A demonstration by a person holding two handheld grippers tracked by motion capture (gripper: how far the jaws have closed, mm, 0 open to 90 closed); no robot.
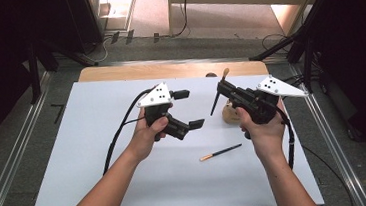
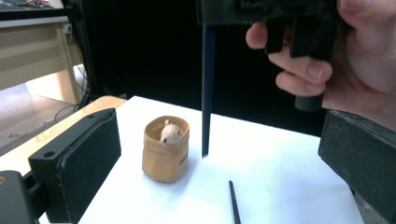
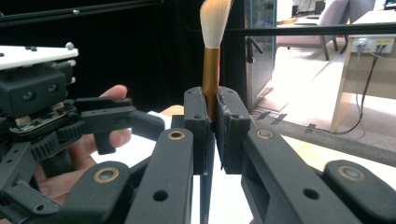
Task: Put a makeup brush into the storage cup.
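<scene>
right gripper clamped on a makeup brush, left gripper wide open beside it

right gripper [image 1: 224,90]: jaws pinched together on a makeup brush [image 1: 220,90], gripping it at the gold ferrule. brush stands roughly upright, pale bristles on top, dark handle hanging down below the jaws. in the right gripper view the ferrule [image 3: 210,74] sits squarely between the two pads and the bristles fan out above. in the left gripper view the handle tip ends just above the white table top, right beside the holder, not in it.

left gripper [image 1: 190,109]: jaws spread fully apart, nothing between them, no contact with anything. held above the table to the left of the brush, jaws pointing toward the right gripper. its two pads frame the left gripper view at either edge.

holder [image 2: 166,148]: small tan pot with a little bear figure poking out of it, upright on the table [image 1: 106,165], sitting under the right gripper near the right edge of the board.

second brush [image 1: 220,152]: lies flat on the table, dark handle with a gold end, in front of the holder on the person's side, apart from both grippers and untouched.

each hand wraps one gripper body; cables trail off toward the person.
</scene>
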